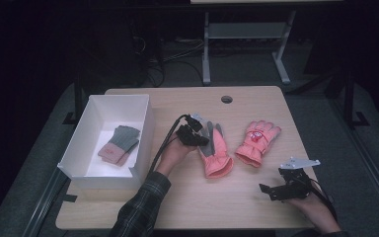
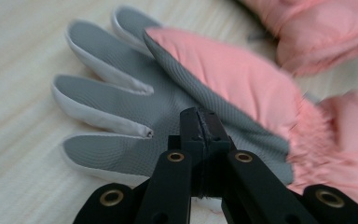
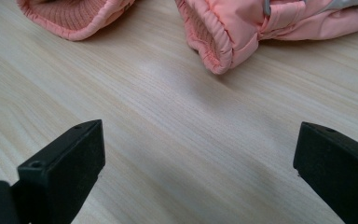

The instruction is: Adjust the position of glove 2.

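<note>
Hovering over the glove (image 1: 216,153) (image 2: 135,107) with the left gripper (image 1: 201,136) (image 2: 199,116), jaws clenched tight together, tips just above or on the grey palm; no telling from the left gripper view whether any fabric is nipped between them. Probably lined up there for a pinch at mid-palm, where a lift would carry fingers and cuff evenly. Lying palm-up near the middle of the table (image 1: 202,207), fingers pointing away, cuff toward the person, close beside the other glove (image 1: 256,139) (image 3: 242,28) but not clearly touching it. Parked low at the near right with the right gripper (image 1: 265,189) (image 3: 198,149), jaws released and spread wide, nothing between them but bare wood; aimed at both cuffs, likely waiting its turn, clear of the left hand's work. Off to the left, a white box (image 1: 144,123) with a knit pair (image 1: 121,144) already inside: likely the destination, hence the nearer hand at work. As for looks: padded pink shell, ribbed grey palm, pale piping along the fingers, puffy gathered cuff; soft and floppy, apt to sag if gripped by one edge.
</note>
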{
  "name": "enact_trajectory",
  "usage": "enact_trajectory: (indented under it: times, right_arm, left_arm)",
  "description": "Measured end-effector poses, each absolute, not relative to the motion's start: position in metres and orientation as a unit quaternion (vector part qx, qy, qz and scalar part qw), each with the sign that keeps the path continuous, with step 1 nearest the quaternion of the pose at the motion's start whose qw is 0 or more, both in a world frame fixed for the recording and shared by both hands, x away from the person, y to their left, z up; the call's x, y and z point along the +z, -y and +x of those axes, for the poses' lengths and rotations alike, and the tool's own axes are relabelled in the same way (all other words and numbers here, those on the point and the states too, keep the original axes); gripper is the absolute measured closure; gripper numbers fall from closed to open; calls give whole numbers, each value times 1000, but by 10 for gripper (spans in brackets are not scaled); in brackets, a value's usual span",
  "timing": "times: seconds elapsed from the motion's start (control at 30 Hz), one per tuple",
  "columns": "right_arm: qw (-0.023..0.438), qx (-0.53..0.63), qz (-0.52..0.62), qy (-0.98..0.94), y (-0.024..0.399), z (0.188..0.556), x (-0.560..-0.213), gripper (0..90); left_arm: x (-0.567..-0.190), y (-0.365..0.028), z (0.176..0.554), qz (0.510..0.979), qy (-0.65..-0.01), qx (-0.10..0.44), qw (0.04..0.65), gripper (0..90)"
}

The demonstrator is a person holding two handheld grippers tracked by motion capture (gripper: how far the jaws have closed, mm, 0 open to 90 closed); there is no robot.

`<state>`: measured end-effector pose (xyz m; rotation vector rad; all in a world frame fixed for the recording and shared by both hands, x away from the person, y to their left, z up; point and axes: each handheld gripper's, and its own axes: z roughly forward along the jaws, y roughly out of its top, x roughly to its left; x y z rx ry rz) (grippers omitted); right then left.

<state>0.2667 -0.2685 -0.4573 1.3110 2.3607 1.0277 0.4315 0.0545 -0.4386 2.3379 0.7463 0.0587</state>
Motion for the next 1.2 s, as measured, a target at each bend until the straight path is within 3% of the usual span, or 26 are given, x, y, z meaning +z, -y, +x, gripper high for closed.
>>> enact_trajectory:
  times: [0.23,0.9,1.2]
  right_arm:
    - [126,353,450,-811,269,266,-457,18]
    - [121,352,450,-812,270,265,-452,18]
    - [106,356,454,-810,272,261,-450,18]
  left_arm:
    - [-435,-53,412,909,-276,-2,312,898]
    - [-437,-51,346,920,-227,-34,318,897]
    - [-424,-63,336,910,-216,-31,353,889]
